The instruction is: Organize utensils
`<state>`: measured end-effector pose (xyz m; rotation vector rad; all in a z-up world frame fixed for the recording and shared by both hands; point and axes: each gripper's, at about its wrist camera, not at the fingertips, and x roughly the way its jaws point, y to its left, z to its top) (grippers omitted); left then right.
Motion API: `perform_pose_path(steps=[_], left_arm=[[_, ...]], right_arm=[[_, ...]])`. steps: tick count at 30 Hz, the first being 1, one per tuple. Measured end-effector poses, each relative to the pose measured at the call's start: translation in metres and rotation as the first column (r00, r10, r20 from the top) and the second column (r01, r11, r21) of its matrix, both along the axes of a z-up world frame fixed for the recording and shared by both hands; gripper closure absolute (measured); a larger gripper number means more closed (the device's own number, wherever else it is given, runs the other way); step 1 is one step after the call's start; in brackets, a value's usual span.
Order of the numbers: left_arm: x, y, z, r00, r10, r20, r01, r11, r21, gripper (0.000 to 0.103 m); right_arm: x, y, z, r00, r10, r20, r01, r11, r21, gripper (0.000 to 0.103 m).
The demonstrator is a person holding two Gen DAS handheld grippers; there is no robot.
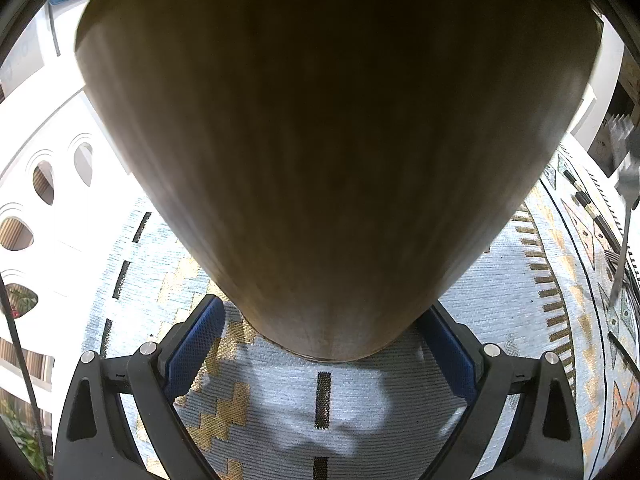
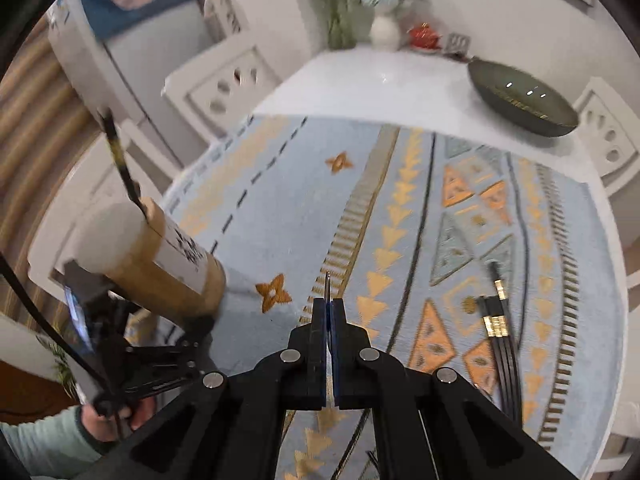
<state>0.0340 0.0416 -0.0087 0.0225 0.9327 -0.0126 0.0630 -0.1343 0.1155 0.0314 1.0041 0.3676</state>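
1. Right gripper (image 2: 328, 344) pads closed together on a thin metal utensil (image 2: 327, 286); its tip pokes out past the fingertips, type unclear.
2. Left gripper (image 1: 320, 344) jaws wide, clamped around the bamboo holder (image 1: 320, 140), which stands on the patterned cloth (image 2: 304, 200).
3. One black chopstick (image 2: 120, 160) sticks out of the holder top.
4. Loose black chopsticks (image 2: 496, 320) lie on the cloth, right of the closed gripper.
5. Dark bowl (image 2: 520, 100) at the far table (image 2: 380, 80) end.

Right hand-held gripper (image 2: 329, 312): black angular linkage arms, silver round pins, blue pads. Left hand-held gripper (image 1: 320, 354): same black frame, blue textured pads. Behind it, pale green sleeve (image 2: 44, 438), black cable (image 2: 40, 320).
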Motion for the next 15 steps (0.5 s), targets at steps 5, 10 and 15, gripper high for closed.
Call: perform_pose_path(steps=[5, 10, 15], left_arm=[[0.0, 0.001, 0.0, 1.0, 0.0, 0.0, 0.0, 1.0, 0.0, 0.005], [0.0, 0.0, 0.0, 1.0, 0.0, 0.0, 0.0, 1.0, 0.0, 0.005], [0.001, 0.001, 0.0, 1.0, 0.0, 0.0, 0.0, 1.0, 0.0, 0.005]], right_arm=[[-0.012, -0.005, 0.05, 0.993, -0.016, 0.114, 0.01, 0.998, 0.057, 0.102], [-0.007, 0.011, 0.093, 0.975, -0.006, 0.224, -0.017, 0.995, 0.099, 0.102], [-0.003, 0.032, 0.151, 0.939, 0.022, 0.342, -0.088, 0.98, 0.179, 0.102]])
